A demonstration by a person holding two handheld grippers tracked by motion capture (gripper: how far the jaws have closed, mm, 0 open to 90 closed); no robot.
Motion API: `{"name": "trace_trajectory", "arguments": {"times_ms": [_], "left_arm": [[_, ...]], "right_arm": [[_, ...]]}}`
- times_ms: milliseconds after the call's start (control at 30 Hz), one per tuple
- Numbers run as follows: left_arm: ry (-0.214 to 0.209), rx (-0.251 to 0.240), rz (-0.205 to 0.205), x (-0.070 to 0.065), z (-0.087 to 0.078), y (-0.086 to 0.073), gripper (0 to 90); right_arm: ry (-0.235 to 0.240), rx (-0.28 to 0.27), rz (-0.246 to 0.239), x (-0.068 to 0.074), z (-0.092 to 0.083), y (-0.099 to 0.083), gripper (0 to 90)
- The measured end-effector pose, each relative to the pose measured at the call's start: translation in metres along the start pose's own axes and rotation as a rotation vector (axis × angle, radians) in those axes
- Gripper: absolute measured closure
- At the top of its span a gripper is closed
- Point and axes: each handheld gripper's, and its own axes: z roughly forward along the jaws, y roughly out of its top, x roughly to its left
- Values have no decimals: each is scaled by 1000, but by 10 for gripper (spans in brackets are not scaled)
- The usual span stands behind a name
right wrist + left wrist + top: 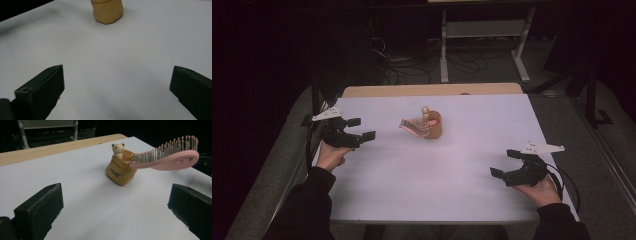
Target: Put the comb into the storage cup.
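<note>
A tan holder shaped like a paper bag (433, 126) (120, 171) (107, 11) stands mid-table, with a small bear figure (118, 149) at its rim. A pink hairbrush (413, 126) (166, 157) sticks out of it, bristles up, leaning toward the left gripper's side. My left gripper (361, 128) (115, 210) rests at the table's left, open, aimed at the holder and well short of it. At the right front my right gripper (506, 163) (117, 92) is open too, with bare table between its jaws.
The white tabletop (437, 170) has a wooden strip (432, 90) along its far edge. Beyond it stand a white metal frame (484, 45) and loose cables (407, 67) on the dark floor. A black post (590, 95) rises at the right.
</note>
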Motion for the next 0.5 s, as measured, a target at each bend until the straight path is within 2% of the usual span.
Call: {"name": "trace_trajectory", "arguments": {"times_ms": [233, 500], "left_arm": [[6, -8, -11, 2, -7, -11, 0], [19, -15, 10, -1, -13, -21, 0]], "right_arm": [[-2, 2, 4, -1, -1, -1, 0], [-4, 1, 4, -1, -1, -1, 0]]}}
